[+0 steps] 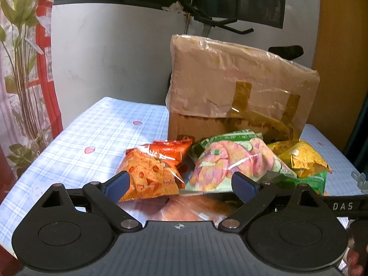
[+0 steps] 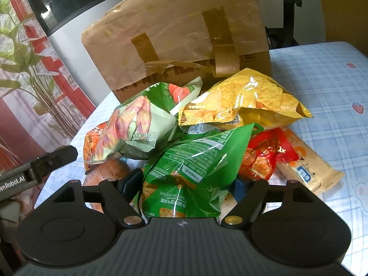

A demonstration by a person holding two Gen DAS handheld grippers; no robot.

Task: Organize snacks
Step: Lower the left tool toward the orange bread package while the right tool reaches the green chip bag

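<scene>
Through the left wrist camera I see my left gripper [image 1: 181, 185] with its jaws spread wide and nothing between the blue pads [image 1: 116, 187]. Just ahead of the left pad lies an orange snack bag [image 1: 153, 174], close to its tip though I cannot tell whether they touch. Ahead of the right pad is a pale green bag [image 1: 230, 164] printed with pink rounds, and farther right of that a yellow bag [image 1: 303, 158]. Behind the pile stands a cardboard box [image 1: 239, 92] wrapped in film and tape, on a blue checked tablecloth [image 1: 96, 133]. A smooth reddish-brown surface sits directly under the jaws; I cannot identify it.

Through the right wrist camera, my right gripper [image 2: 186, 184] has a dark green snack bag [image 2: 193, 168] filling the gap between its fingers. The bag covers both pads, so I cannot tell whether they press on it or only stand around it. Ahead and left is the pale green bag [image 2: 140, 126], ahead and right the yellow bag [image 2: 246, 99]. To the right of the fingers lie a red bag [image 2: 264, 156] and a beige packet [image 2: 310, 168] beyond it. The box [image 2: 179, 34] stands behind them all.
</scene>
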